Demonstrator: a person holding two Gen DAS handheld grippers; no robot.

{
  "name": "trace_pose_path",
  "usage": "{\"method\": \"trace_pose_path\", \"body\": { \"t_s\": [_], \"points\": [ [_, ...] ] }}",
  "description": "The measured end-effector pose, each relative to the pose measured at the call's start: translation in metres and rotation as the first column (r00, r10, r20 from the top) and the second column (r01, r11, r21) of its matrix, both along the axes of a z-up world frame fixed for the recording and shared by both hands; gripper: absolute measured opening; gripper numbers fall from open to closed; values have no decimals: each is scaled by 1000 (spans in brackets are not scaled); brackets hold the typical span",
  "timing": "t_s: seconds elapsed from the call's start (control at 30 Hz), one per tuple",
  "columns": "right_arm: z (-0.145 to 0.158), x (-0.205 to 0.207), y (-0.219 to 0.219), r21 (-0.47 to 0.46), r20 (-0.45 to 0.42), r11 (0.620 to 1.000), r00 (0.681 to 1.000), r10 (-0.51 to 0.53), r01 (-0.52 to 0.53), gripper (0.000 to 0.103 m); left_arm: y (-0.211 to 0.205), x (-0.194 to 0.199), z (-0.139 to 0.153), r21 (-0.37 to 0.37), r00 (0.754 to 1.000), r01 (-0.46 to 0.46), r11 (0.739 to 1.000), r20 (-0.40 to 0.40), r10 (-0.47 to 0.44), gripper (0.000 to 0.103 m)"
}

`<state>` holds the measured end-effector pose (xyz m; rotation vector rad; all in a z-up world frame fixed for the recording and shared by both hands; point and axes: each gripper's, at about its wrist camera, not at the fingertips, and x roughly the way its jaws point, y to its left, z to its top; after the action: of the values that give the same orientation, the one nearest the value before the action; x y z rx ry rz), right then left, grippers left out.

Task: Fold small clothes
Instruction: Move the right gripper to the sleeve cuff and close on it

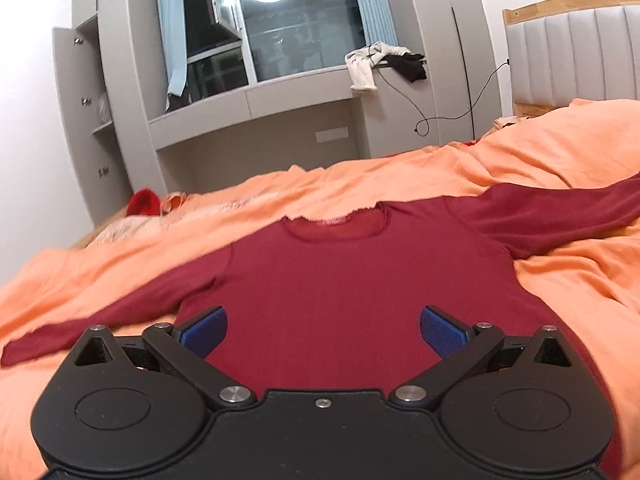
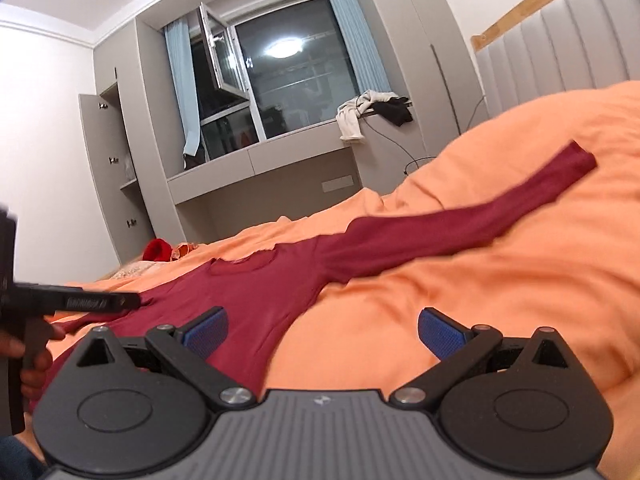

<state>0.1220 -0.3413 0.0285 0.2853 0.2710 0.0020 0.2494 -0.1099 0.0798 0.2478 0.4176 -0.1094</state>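
Observation:
A dark red long-sleeved shirt [image 1: 344,280] lies flat on the orange bedcover [image 1: 540,160], neck away from me, both sleeves spread out. My left gripper [image 1: 323,330] is open and empty, just above the shirt's lower body. My right gripper [image 2: 322,332] is open and empty over the shirt's right side edge [image 2: 256,304], with its right finger over bare bedcover [image 2: 460,280]. The right sleeve [image 2: 460,216] stretches up to the right. The left gripper [image 2: 104,302] shows at the left edge of the right wrist view, held by a hand.
A small red cloth [image 1: 143,202] lies at the bed's far edge. Grey wardrobe and window seat [image 1: 256,100] stand behind, with clothes [image 1: 384,60] draped on the sill. A padded headboard [image 1: 576,56] rises at right.

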Motion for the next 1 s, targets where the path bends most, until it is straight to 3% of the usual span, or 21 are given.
{"method": "trace_pose_path", "body": {
  "t_s": [0.23, 0.37, 0.47, 0.53, 0.7, 0.87, 0.97, 1.0],
  "points": [
    [16, 89, -78, -90, -27, 977, 980, -198, 195, 103, 26, 46, -30, -87, 997, -81, 993, 2, 81, 103],
    [4, 134, -125, -131, -58, 894, 897, -439, 429, 103, 40, 52, -41, -75, 991, -131, 989, -42, 128, 102],
    [-13, 144, -154, -79, -108, 846, 839, -534, 528, 103, 46, 57, -49, -76, 984, -154, 985, -97, 146, 103],
    [-20, 145, -166, -10, -107, 843, 838, -535, 537, 103, 46, 61, -56, -59, 979, -166, 984, -131, 157, 103],
    [-17, 159, -181, 27, -87, 830, 829, -553, 556, 103, 41, 62, -68, -10, 975, -174, 985, -142, 171, 103],
    [-9, 157, -208, 158, -91, 745, 761, -643, 648, 103, 41, 60, -70, -16, 974, -174, 985, -148, 170, 103],
    [-12, 161, -229, 232, -82, 716, 746, -660, 659, 103, 47, 63, -69, -52, 970, -180, 982, -174, 169, 103],
    [-15, 162, -235, 250, -77, 706, 741, -667, 662, 99, 50, 63, -68, -65, 969, -184, 981, -182, 170, 103]
  ]
}}
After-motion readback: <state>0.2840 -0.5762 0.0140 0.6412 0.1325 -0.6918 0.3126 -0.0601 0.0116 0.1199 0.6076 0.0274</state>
